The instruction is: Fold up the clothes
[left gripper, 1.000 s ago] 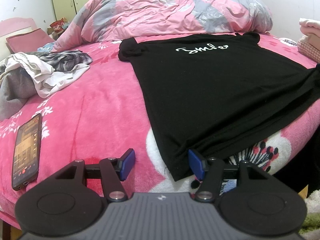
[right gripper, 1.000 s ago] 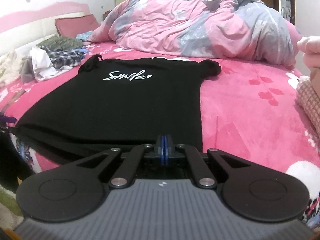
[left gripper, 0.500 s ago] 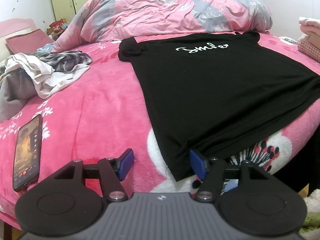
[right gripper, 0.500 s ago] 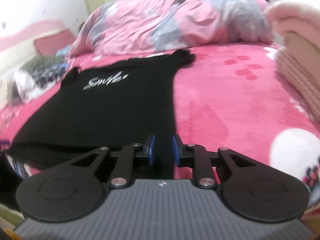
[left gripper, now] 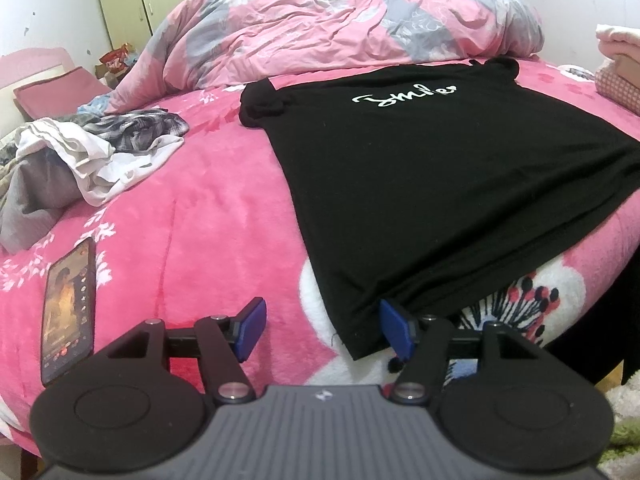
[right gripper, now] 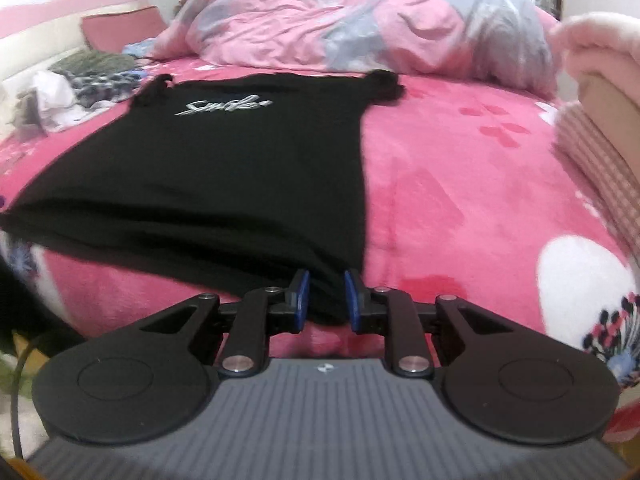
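Observation:
A black T-shirt (left gripper: 440, 184) with white "Smile" lettering lies flat, face up, on the pink bed cover (left gripper: 200, 220). Its hem hangs over the bed's near edge. My left gripper (left gripper: 323, 330) is open at the shirt's near left corner, and the hem's tip lies just inside the right pad (left gripper: 394, 332). In the right wrist view the T-shirt (right gripper: 240, 168) runs down to my right gripper (right gripper: 326, 300). Its jaws stand a little apart, with the near right hem corner between the blue pads (right gripper: 300, 300). I see no squeeze on the cloth.
A phone (left gripper: 68, 308) lies screen-up on the bed at the left. A heap of unfolded clothes (left gripper: 80, 160) sits behind it. A crumpled pink and grey duvet (left gripper: 340, 28) fills the far side. Folded items (right gripper: 600, 112) are stacked at the right.
My right gripper went from shut to slightly open and moved forward and down until its pads straddle the shirt's hem corner. The left gripper stayed where it was.

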The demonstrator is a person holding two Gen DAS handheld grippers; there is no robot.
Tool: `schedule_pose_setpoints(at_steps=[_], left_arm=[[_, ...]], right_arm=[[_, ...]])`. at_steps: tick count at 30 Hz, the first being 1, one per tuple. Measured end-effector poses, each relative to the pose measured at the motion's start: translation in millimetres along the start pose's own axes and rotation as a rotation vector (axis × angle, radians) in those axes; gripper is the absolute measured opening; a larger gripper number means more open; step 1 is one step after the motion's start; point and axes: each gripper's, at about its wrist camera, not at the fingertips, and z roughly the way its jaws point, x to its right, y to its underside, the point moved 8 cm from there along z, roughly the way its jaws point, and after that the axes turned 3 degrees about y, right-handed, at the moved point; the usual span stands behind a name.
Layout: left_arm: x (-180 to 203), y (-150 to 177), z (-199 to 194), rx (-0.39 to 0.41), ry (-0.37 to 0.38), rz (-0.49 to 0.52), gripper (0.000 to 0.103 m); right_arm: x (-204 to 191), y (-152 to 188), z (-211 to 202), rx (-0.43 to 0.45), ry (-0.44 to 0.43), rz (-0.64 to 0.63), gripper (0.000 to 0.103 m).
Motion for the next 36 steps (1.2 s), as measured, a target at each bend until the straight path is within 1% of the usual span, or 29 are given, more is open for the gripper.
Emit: schedule_pose_setpoints(at_steps=[2, 5, 9, 10, 14, 17, 20, 22, 24, 27, 31, 36], left_arm=[[0, 0, -1, 0.001, -0.002, -0.001, 0.064], [-2, 0, -3, 0.0, -0.001, -0.009, 0.064], [-3, -2, -9, 0.005, -0.003, -0.017, 0.064], [-3, -2, -11, 0.007, -0.005, -0.021, 0.064], [-6, -1, -18, 0.023, 0.002, -0.054, 0.064], [-9, -1, -23, 0.037, 0.016, -0.089, 0.064], [-12, 0, -25, 0.049, 0.035, -0.126, 0.064], [-15, 2, -24, 0.052, 0.043, -0.151, 0.064], [-18, 3, -23, 0.053, 0.049, -0.176, 0.063], [-23, 5, -19, 0.056, 0.066, -0.219, 0.062], [-28, 5, -14, 0.065, 0.084, -0.242, 0.062], [-26, 3, -6, 0.069, 0.09, -0.226, 0.062]], right_arm=[[3, -2, -3, 0.015, -0.005, 0.032, 0.018], [4, -5, -12, 0.042, 0.001, 0.034, 0.019], [-3, -12, -22, 0.076, -0.021, 0.052, 0.019], [-11, -15, -25, 0.092, -0.043, 0.044, 0.019], [-61, -27, -24, 0.123, -0.188, -0.034, 0.019], [-115, -32, -17, 0.119, -0.32, -0.138, 0.019], [-175, -34, -9, 0.112, -0.475, -0.243, 0.019], [-210, -33, -6, 0.101, -0.554, -0.301, 0.019], [-243, -30, 0, 0.09, -0.602, -0.379, 0.019], [-278, -26, 8, 0.094, -0.613, -0.498, 0.017], [-315, -23, 14, 0.127, -0.593, -0.655, 0.017], [-339, -22, 20, 0.156, -0.579, -0.773, 0.017]])
